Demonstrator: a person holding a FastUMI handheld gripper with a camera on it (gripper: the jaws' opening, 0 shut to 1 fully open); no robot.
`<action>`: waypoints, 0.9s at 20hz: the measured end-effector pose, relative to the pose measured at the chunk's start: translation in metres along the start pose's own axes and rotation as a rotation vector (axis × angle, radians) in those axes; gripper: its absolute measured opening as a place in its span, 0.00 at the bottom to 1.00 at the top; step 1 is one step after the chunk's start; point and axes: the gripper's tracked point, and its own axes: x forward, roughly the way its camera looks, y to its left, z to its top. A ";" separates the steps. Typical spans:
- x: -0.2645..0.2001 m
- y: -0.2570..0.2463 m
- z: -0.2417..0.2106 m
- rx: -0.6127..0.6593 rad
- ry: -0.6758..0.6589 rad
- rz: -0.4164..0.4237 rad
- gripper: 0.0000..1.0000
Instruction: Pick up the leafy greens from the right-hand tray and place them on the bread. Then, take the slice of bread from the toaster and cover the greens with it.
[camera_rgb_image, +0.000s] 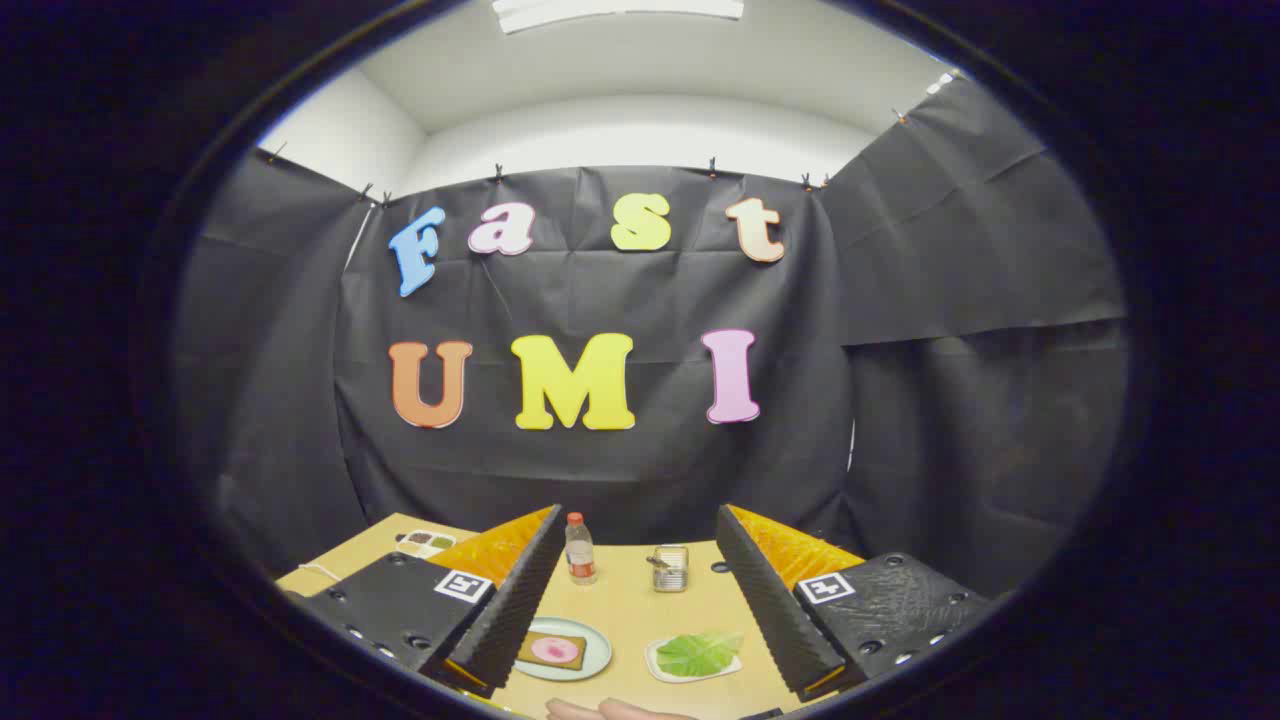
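A staged recording booth, not a real kitchen: black cloth (960, 330) clipped up as walls, white ceiling (640, 60) above, and a small wooden table (625, 605) laid with props (plate (598, 655), bottle (579, 549), metal toaster (670, 568)).

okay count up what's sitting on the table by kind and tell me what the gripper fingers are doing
Bottle: 1
Toaster: 1
Plate with bread: 1
Tray with leafy greens: 1
Total: 4 items, 6 things with the food.
Hand-held gripper: open, holding nothing.
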 end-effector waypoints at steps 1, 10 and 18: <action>-0.002 0.001 -0.002 -0.011 0.020 -0.010 0.95; -0.006 -0.024 0.003 -0.019 0.043 -0.031 0.95; 0.042 -0.051 -0.032 0.005 0.122 0.015 0.95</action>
